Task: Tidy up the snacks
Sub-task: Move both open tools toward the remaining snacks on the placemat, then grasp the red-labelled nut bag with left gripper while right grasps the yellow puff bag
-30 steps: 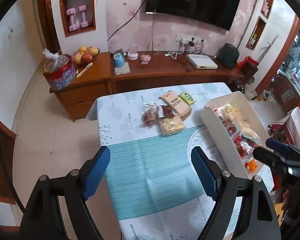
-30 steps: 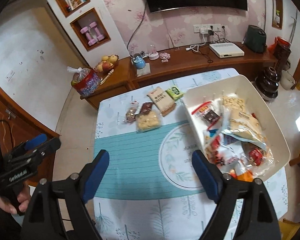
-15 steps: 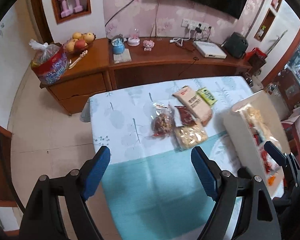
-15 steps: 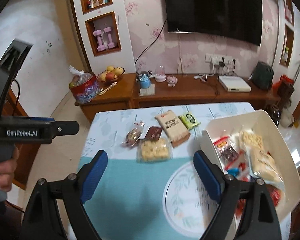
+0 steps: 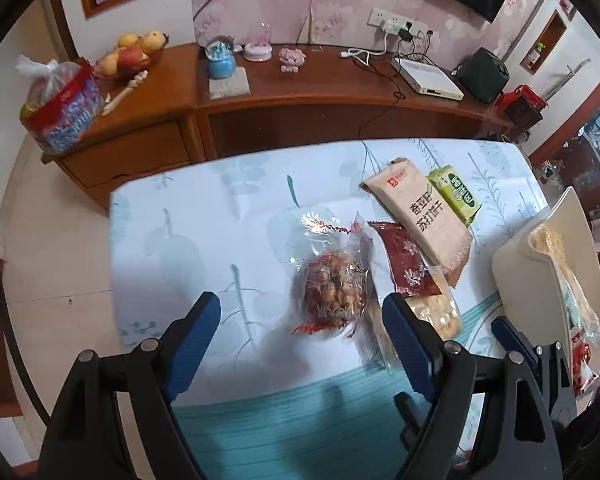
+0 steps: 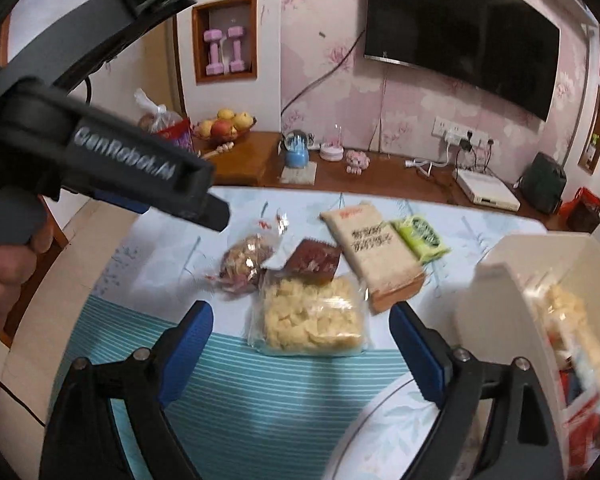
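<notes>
Position update: both my grippers have dropped from a high overview to just above the table [image 5: 172,216], so the loose snacks now fill both views instead of sitting small at the far end.

My left gripper [image 5: 300,320] has its jaws wide apart with nothing between the pads, lined up on the clear bag of brown snacks [image 5: 332,288]. My right gripper [image 6: 302,330] is also empty, jaws spread, framing the clear bag of yellow crisps [image 6: 312,316]. No contact on either yet.

Loose items sit in one cluster: dark red packet [image 6: 312,260] overlapped by the crisps bag, tan cracker pack [image 6: 374,252] beside it, green packet [image 6: 420,236] touching the pack's right edge. White bin [image 6: 496,300] stands to the right, already holding several packets.

My read: approach finished, grasp next. Five items still to go into the bin, I take it.
</notes>
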Tool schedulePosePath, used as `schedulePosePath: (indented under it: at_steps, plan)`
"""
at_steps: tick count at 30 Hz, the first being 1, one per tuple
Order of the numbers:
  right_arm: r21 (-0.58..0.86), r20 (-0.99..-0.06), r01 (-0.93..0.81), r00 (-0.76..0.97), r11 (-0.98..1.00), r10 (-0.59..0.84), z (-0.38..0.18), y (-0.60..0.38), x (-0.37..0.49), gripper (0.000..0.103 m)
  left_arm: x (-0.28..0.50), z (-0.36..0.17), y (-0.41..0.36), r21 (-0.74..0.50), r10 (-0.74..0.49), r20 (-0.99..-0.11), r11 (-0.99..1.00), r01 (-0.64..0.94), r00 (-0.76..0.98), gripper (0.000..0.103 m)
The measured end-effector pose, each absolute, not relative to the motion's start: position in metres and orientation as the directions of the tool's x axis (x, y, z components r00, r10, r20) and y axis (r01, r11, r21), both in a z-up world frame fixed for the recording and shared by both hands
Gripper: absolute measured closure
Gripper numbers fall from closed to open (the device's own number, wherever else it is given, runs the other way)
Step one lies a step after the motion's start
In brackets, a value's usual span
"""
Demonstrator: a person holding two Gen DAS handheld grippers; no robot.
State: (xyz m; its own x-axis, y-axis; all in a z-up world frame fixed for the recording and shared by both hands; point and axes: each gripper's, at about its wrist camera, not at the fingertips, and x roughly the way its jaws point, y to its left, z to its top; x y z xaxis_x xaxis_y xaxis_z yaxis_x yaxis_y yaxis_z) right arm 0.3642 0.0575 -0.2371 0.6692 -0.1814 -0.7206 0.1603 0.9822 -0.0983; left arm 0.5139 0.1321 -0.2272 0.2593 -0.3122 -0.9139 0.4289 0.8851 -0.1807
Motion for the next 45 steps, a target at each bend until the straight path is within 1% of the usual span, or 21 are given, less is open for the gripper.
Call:
schedulePosePath:
  at_steps: [3, 11, 18, 23, 25, 27, 28, 29, 31, 39, 41, 45]
  plan:
    - [-0.097, -0.736, 0.165, 0.652, 0.981, -0.182, -0.247, 0.057, 0.370, 0.008, 0.517, -0.241, 0.125, -0.198, -0.322, -0.916, 0.881, 0.429, 0.238, 0.021]
    - [-0.086, -0.774, 0.177, 0.608, 0.980, -0.177, -0.271, 0.050, 0.387, 0.008, 0.530, -0.265, 0.119, -0.228, -0.331, -0.920, 0.886, 0.405, 0.207, 0.021]
    - [-0.083, -0.785, 0.187, 0.593, 0.979, -0.180, -0.278, 0.049, 0.395, 0.008, 0.537, -0.273, 0.114, -0.257, -0.353, -0.917, 0.881, 0.398, 0.188, 0.021]
    - [-0.073, -0.797, 0.196, 0.578, 0.978, -0.175, -0.282, 0.045, 0.398, 0.008, 0.539, -0.277, 0.109, -0.259, -0.356, -0.916, 0.878, 0.402, 0.188, 0.028]
    - [-0.070, -0.798, 0.198, 0.576, 0.978, -0.174, -0.282, 0.045, 0.399, 0.009, 0.538, -0.276, 0.106, -0.245, -0.348, -0.916, 0.879, 0.409, 0.201, 0.037]
    - [-0.073, -0.798, 0.207, 0.574, 0.976, -0.181, -0.282, 0.044, 0.399, 0.013, 0.538, -0.276, 0.105, -0.245, -0.352, -0.913, 0.877, 0.413, 0.206, 0.041]
    - [-0.073, -0.797, 0.211, 0.575, 0.975, -0.184, -0.282, 0.044, 0.398, 0.015, 0.537, -0.275, 0.104, -0.249, -0.357, -0.911, 0.876, 0.414, 0.207, 0.047]
    - [-0.074, -0.796, 0.215, 0.576, 0.974, -0.188, -0.281, 0.043, 0.398, 0.020, 0.537, -0.275, 0.104, -0.261, -0.369, -0.907, 0.872, 0.415, 0.204, 0.050]
    - [-0.068, -0.794, 0.216, 0.579, 0.974, -0.184, -0.281, 0.042, 0.398, 0.022, 0.536, -0.275, 0.104, -0.277, -0.383, -0.902, 0.867, 0.414, 0.198, 0.058]
    - [-0.079, -0.790, 0.200, 0.585, 0.977, -0.184, -0.280, 0.043, 0.395, 0.028, 0.530, -0.274, 0.109, -0.287, -0.387, -0.900, 0.872, 0.397, 0.199, 0.061]
    - [-0.090, -0.792, 0.186, 0.583, 0.978, -0.183, -0.279, 0.045, 0.394, 0.029, 0.527, -0.273, 0.111, -0.278, -0.379, -0.903, 0.875, 0.397, 0.202, 0.061]
    - [-0.068, -0.806, 0.178, 0.571, 0.982, -0.160, -0.276, 0.045, 0.391, 0.030, 0.520, -0.270, 0.117, -0.263, -0.360, -0.910, 0.884, 0.388, 0.204, 0.063]
